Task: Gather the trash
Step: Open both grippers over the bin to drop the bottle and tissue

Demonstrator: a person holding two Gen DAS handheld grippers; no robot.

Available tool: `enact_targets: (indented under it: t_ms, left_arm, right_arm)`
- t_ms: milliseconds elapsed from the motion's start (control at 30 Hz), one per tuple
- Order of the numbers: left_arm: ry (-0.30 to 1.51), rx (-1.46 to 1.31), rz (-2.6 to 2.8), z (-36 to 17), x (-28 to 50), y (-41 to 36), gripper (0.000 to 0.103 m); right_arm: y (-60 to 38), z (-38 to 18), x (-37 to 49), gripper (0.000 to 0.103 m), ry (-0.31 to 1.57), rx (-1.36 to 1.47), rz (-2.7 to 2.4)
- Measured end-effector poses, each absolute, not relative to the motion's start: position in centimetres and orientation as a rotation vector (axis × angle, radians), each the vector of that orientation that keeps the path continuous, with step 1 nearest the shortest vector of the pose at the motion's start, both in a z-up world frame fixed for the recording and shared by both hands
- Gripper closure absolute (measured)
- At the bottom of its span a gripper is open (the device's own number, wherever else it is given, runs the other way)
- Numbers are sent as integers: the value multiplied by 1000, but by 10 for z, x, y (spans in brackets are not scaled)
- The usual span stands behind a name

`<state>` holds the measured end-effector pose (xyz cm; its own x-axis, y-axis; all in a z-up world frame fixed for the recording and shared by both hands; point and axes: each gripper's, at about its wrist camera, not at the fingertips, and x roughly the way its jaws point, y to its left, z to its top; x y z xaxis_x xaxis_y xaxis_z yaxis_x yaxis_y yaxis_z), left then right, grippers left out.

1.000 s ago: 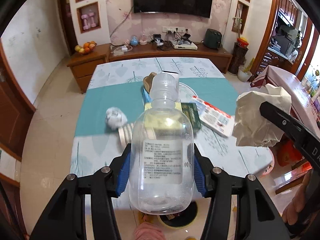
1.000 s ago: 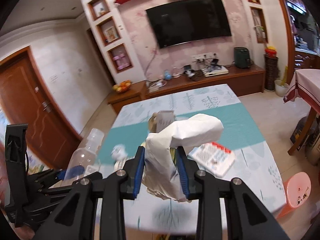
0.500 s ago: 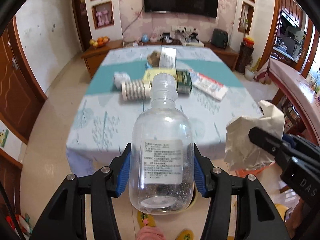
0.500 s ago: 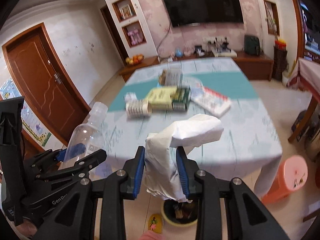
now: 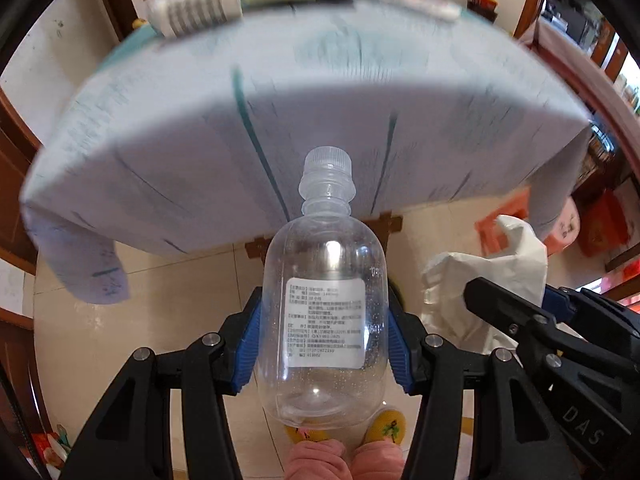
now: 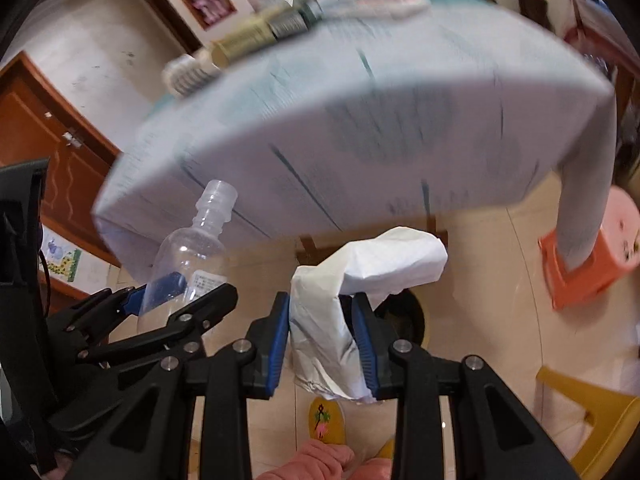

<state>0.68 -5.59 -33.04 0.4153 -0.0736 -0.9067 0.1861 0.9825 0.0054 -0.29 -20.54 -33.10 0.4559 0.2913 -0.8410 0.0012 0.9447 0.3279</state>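
A clear plastic bottle (image 5: 324, 280) with a white label and a cap is clamped between the blue pads of my left gripper (image 5: 325, 340), neck pointing away. My right gripper (image 6: 322, 340) is shut on a crumpled white paper wad (image 6: 372, 260), which bulges out above the pads. Both grippers hang side by side below the table's front edge and point down at the tiled floor. In the right wrist view the bottle (image 6: 188, 256) and the left gripper (image 6: 180, 300) show at the left. A dark round bin (image 6: 408, 320) sits on the floor just behind the paper, mostly hidden.
The table (image 5: 320, 100) with its pale hanging cloth fills the upper view, with a striped roll (image 5: 196, 12) and boxes on top. An orange stool (image 6: 592, 264) and a yellow chair (image 6: 592, 412) stand to the right. The person's pink trouser legs (image 5: 316, 460) and yellow slippers are at the bottom.
Both grippers have sunk from above the tabletop to below its front edge and tipped down toward the floor. The bottle and the paper stay gripped as before.
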Motion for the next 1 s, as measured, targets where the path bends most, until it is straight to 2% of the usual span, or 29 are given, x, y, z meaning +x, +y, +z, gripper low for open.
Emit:
enact_targets:
  t_ms: [167, 400, 533, 767, 833, 1000]
  left_arm:
    - [1197, 110, -192, -398, 24, -64, 50]
    - [1252, 107, -229, -456, 36, -66, 49]
    - [1249, 121, -219, -471, 46, -60, 49]
    - [1258, 114, -193, -479, 53, -50, 30]
    - [1252, 117, -182, -478, 53, -46, 28]
    - [1234, 127, -163, -468, 52, -37, 27]
  right_arm:
    - [-210, -391, 9, 71, 1130, 308, 134]
    - [-214, -452, 21, 71, 1192, 344, 93]
    - [-213, -470, 26, 70, 1224, 355, 82]
    - [-208, -477, 33, 69, 1243, 343, 104]
    - [-206, -479, 36, 67, 1247, 338, 112]
    - [-202, -481, 43, 66, 1251, 325, 120]
